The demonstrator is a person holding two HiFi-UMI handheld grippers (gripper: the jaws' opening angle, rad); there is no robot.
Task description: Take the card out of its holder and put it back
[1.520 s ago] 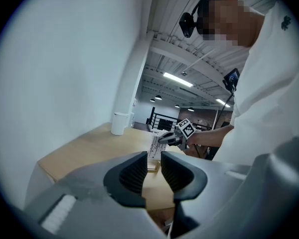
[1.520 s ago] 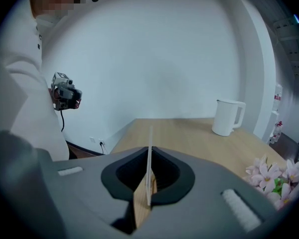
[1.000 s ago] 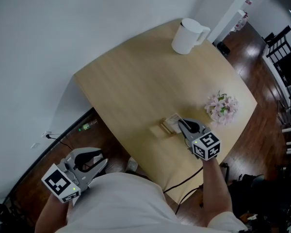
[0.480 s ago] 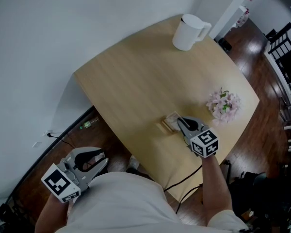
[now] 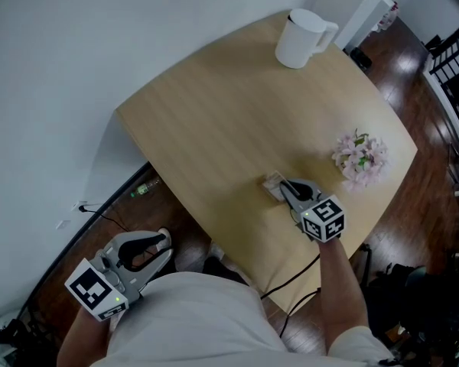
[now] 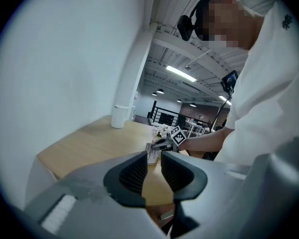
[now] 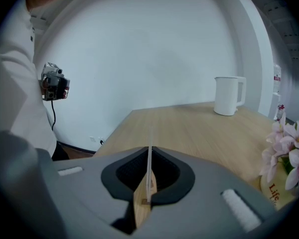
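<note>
My right gripper (image 5: 285,190) is shut on a thin white card (image 5: 274,184) near the table's front edge. In the right gripper view the card (image 7: 149,158) stands edge-on between the pressed pads. A light wooden holder (image 7: 141,203) lies just below it; whether the card sits in its slot I cannot tell. In the left gripper view the printed card (image 6: 152,154) shows far off, at the right gripper's tips. My left gripper (image 5: 165,246) hangs low beside my body, off the table and over the floor. It (image 6: 154,169) is narrowly open with nothing between its pads.
A white jug (image 5: 302,38) stands at the far corner of the wooden table (image 5: 214,121). Pink flowers (image 5: 361,157) sit just right of the right gripper. A cable (image 5: 107,219) runs over the dark floor at the left. Dark chairs (image 5: 453,67) stand at the far right.
The right gripper has carried the card toward the wooden holder, which showed beside the card before and is now covered by it. The left gripper has stayed put.
</note>
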